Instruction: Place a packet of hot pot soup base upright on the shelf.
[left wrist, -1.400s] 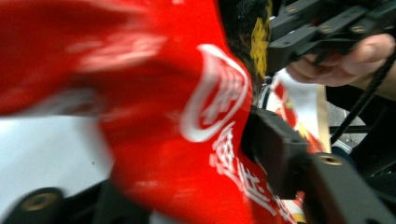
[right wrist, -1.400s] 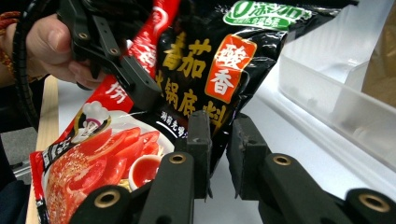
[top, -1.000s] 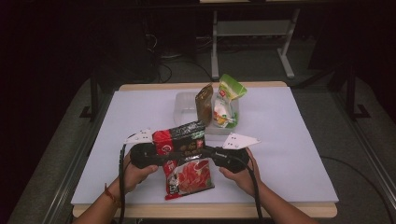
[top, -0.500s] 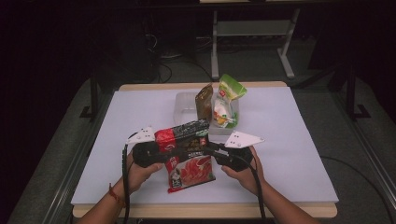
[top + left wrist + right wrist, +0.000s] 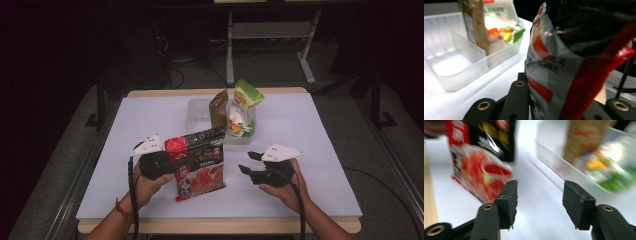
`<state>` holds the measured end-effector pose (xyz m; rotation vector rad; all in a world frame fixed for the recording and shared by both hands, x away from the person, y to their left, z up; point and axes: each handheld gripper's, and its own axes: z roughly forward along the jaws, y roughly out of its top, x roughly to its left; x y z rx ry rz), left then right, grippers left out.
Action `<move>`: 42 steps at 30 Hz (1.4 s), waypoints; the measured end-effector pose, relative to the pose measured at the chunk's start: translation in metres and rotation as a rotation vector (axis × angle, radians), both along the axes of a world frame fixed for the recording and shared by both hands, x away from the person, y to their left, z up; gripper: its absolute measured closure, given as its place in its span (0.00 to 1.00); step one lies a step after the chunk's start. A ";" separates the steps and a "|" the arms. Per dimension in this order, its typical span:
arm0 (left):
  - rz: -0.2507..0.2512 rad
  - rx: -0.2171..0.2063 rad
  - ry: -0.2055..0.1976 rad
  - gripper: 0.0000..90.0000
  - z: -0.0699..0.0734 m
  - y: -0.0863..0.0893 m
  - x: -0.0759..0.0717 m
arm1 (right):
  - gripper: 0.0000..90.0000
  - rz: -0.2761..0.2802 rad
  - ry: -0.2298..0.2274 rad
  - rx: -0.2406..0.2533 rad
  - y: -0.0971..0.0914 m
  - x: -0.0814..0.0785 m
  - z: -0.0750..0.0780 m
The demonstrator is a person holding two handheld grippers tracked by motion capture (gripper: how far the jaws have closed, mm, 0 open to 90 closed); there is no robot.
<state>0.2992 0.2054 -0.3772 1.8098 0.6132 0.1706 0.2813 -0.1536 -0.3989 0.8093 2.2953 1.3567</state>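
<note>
Clear plastic bin [image 5: 200,116] with 2 pouches; left gripper [image 5: 172,163] clamping red-black packet [image 5: 200,162], right gripper [image 5: 248,162] freshly opened, empty.

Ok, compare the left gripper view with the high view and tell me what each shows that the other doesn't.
Left gripper view alone: close up, the left gripper shut on the red and black pouch's edge, and the clear divider wall inside the clear bin.

High view alone: the right gripper, open and holding nothing, apart from the pouch; both hands; the whole white table.

Both: the pouch, the bin, and the brown packet and green and white packet standing in it.
</note>
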 end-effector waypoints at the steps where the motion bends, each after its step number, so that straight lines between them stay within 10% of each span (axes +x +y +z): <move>1: 0.010 -0.006 -0.012 0.90 0.000 0.001 0.000 | 0.45 -0.019 -0.002 -0.006 -0.007 -0.001 -0.002; 10: 0.050 -0.003 -0.060 0.92 0.007 0.002 0.000 | 0.39 -0.106 0.001 -0.098 -0.045 -0.008 -0.024; 21: 0.128 -0.038 -0.105 0.91 0.021 0.016 0.002 | 0.28 -0.180 0.029 -0.042 -0.061 -0.001 -0.030; 33: 0.165 -0.081 -0.149 0.91 0.036 0.024 0.008 | 0.25 -0.152 -0.025 -0.083 -0.068 0.003 -0.040; 42: 0.192 -0.137 -0.171 0.91 0.048 0.025 0.016 | 0.24 -0.124 -0.071 -0.022 -0.066 0.000 -0.037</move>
